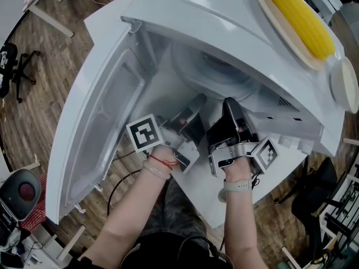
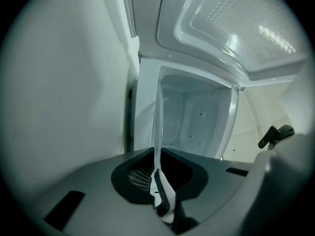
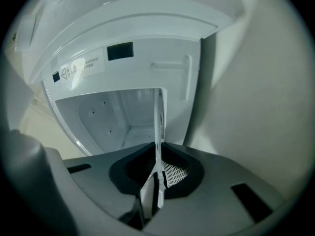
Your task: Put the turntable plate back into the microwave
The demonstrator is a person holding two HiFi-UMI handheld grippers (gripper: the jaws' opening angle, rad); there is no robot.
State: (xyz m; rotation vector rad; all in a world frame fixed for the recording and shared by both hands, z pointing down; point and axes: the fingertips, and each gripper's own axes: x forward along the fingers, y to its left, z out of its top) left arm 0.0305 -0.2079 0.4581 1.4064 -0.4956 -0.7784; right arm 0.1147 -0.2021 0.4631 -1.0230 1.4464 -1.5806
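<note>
The clear glass turntable plate [image 1: 220, 70] lies half inside the open white microwave [image 1: 185, 15], its near rim held from both sides. My left gripper [image 1: 193, 110] is shut on the rim's left part, my right gripper [image 1: 231, 110] on its right part. In the left gripper view the plate [image 2: 157, 127] shows edge-on as a thin clear strip pinched between the jaws of the left gripper [image 2: 156, 173]. In the right gripper view the plate [image 3: 159, 124] shows edge-on the same way, clamped in the right gripper [image 3: 157, 170], with the cavity [image 3: 113, 117] behind it.
The microwave door [image 1: 95, 128] hangs wide open at the left. On top of the microwave a dish with a yellow corn cob [image 1: 297, 13] rests beside a white dish [image 1: 345, 83]. An office chair [image 1: 17, 66] stands on the wooden floor at the left.
</note>
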